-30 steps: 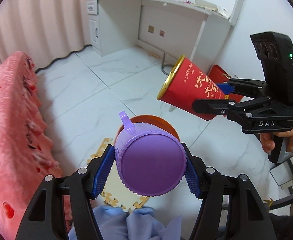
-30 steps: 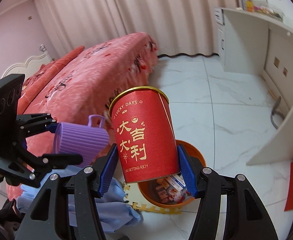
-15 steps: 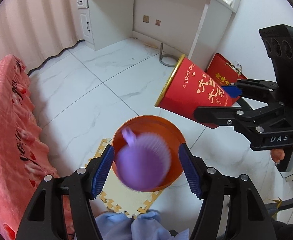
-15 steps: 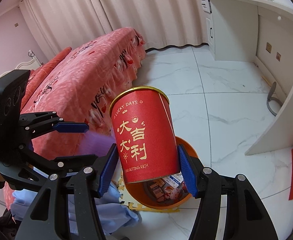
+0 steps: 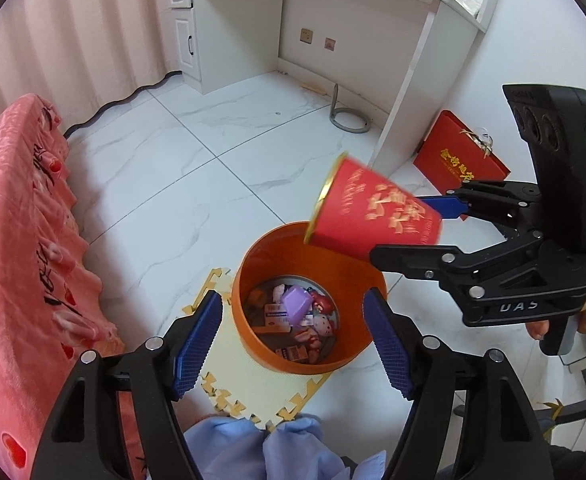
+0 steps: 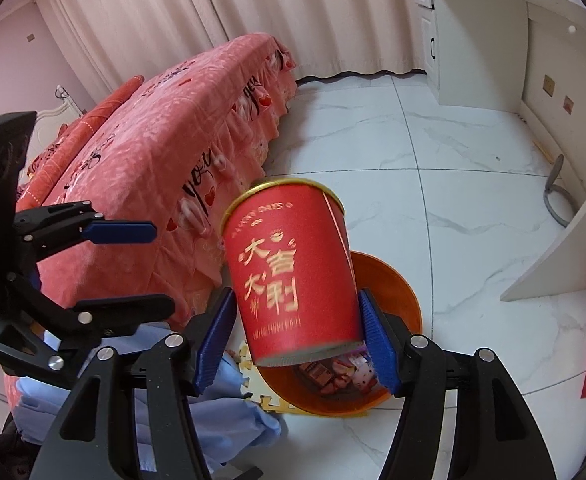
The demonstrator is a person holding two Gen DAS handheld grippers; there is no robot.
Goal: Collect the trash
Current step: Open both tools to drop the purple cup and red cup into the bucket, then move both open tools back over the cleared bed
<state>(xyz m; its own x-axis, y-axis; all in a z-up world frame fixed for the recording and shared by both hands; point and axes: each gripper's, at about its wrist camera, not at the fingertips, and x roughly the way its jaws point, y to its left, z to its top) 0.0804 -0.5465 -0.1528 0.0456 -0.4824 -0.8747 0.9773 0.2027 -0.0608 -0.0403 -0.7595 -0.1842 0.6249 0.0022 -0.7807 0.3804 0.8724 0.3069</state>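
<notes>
An orange round bin [image 5: 253,264] stands on the floor, part-filled with small boxes and wrappers. A purple cup [image 5: 296,304] lies inside it on the trash. My left gripper [image 5: 293,328] is open and empty above the bin. My right gripper [image 6: 297,320] holds a red cylindrical can with gold lettering [image 6: 289,264] between its blue pads, over the bin's rim [image 6: 397,276]. The can looks motion-blurred. In the left wrist view the can [image 5: 373,216] is tilted, its open end toward the bin, in the right gripper [image 5: 425,232].
A pink bedspread [image 5: 21,248] hangs at the left. A foam puzzle mat [image 5: 249,384] lies under the bin, blue cloth [image 5: 233,448] at the near edge. A white desk [image 5: 333,12] stands behind, a red folder [image 5: 459,160] leaning beside it. The floor is white marble tile.
My left gripper opened and the purple cup dropped into the bin. The right gripper has moved the red can lower and closer over the bin's rim.
</notes>
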